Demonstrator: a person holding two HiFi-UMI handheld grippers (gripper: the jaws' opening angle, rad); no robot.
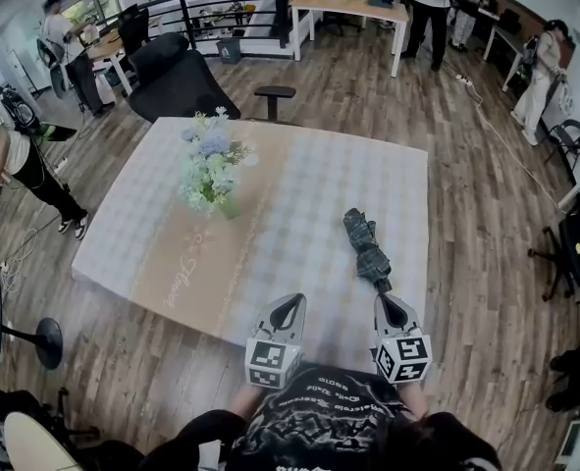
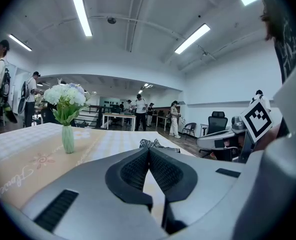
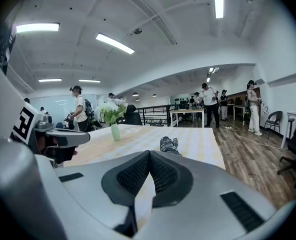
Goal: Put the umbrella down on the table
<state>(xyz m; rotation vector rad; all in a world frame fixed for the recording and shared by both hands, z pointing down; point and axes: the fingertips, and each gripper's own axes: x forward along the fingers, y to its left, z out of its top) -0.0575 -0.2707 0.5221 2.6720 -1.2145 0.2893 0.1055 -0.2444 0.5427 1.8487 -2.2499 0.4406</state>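
A folded dark plaid umbrella point(image 1: 365, 246) lies flat on the right part of the cloth-covered table point(image 1: 299, 155), its handle end toward me. It shows just past the jaw tips in the left gripper view point(image 2: 150, 144) and the right gripper view point(image 3: 169, 144). My right gripper point(image 1: 386, 300) sits at the table's near edge, right behind the handle end, shut with nothing between its jaws point(image 3: 149, 153). Level with it to the left, my left gripper point(image 1: 290, 302) is also shut and empty point(image 2: 149, 150).
A green vase of white and blue flowers point(image 1: 214, 170) stands left of the table's middle. A black office chair point(image 1: 177, 81) is at the far side. Several people stand around the room, one by the left wall point(image 1: 15, 155).
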